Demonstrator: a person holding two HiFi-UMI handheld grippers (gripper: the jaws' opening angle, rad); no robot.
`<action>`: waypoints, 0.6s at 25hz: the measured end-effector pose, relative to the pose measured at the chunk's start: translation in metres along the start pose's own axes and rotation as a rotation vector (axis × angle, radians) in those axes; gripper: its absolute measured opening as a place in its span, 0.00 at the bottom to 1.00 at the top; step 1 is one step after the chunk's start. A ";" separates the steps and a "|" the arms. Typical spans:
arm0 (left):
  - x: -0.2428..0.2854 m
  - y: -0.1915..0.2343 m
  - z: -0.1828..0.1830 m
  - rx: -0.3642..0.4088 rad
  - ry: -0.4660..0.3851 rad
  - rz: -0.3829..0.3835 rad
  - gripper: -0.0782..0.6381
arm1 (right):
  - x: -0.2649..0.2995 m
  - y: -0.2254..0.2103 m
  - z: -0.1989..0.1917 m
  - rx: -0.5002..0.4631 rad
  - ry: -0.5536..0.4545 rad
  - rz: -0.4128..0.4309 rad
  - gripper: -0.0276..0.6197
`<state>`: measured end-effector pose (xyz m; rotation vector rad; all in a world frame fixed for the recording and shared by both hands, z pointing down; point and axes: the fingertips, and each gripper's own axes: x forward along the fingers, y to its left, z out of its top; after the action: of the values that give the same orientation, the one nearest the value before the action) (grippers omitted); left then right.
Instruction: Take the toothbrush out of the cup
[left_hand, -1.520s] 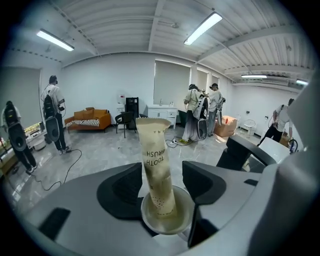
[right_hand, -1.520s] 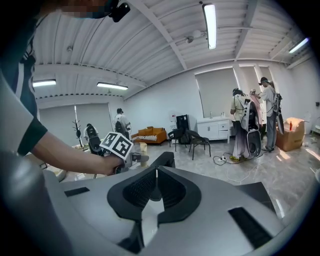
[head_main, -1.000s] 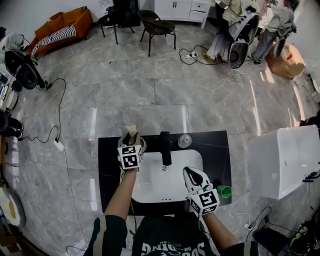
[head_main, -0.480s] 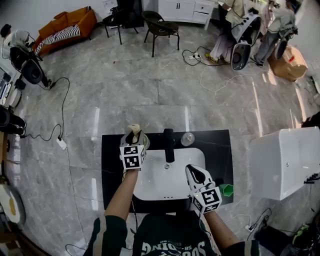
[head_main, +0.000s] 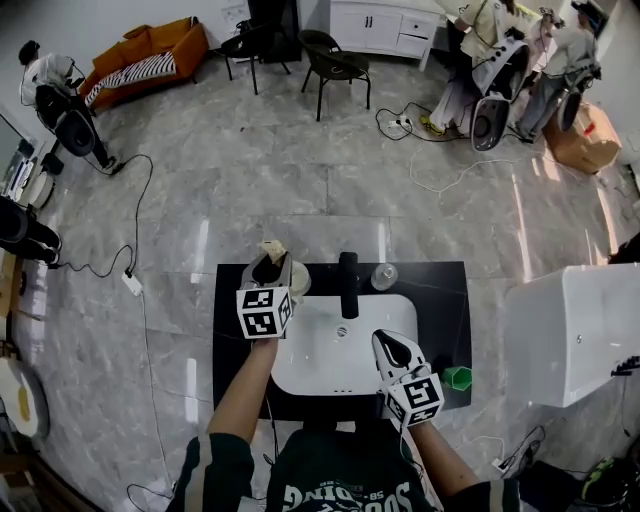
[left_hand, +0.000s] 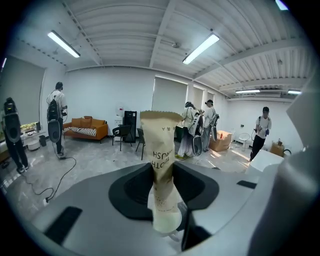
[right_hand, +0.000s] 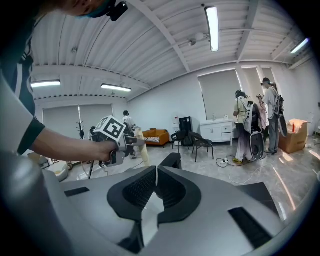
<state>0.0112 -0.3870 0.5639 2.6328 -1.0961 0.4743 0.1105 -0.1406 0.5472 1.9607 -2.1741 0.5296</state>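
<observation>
Head view: left tongs hold the paper-sleeved toothbrush upright just above the cup on the worktop, presumably to clear its rim; left gripper view: they clamp its sleeve low down; right gripper view: right tongs pressed together, holding nothing, idle.

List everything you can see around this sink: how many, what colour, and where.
toothbrush: one, cream paper wrapper, clamped in the left gripper
cup: one, pale, counter's back left, mostly hidden by the left gripper
glass: one, clear, right of the faucet
faucet: one, black, behind the basin
basin: one, white, set into the counter
counter: one, black
small container: one, green, counter's front right
box: one, white, right of the counter
sofa: one, orange, far left
chairs: two, dark, far side
left gripper: black and white, shut on the toothbrush
right gripper: black and white, jaws together, empty, over the basin's front right
</observation>
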 end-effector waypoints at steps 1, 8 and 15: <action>-0.005 0.001 0.006 0.005 -0.013 -0.001 0.30 | 0.000 0.003 0.000 -0.002 -0.002 0.004 0.11; -0.045 0.020 0.026 0.056 -0.068 0.019 0.30 | 0.004 0.015 0.009 -0.014 -0.032 0.014 0.11; -0.089 0.060 -0.003 0.059 -0.028 0.078 0.29 | 0.016 0.043 0.012 -0.030 -0.038 0.058 0.11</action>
<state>-0.0918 -0.3706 0.5384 2.6622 -1.2158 0.4942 0.0673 -0.1568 0.5359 1.9134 -2.2536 0.4698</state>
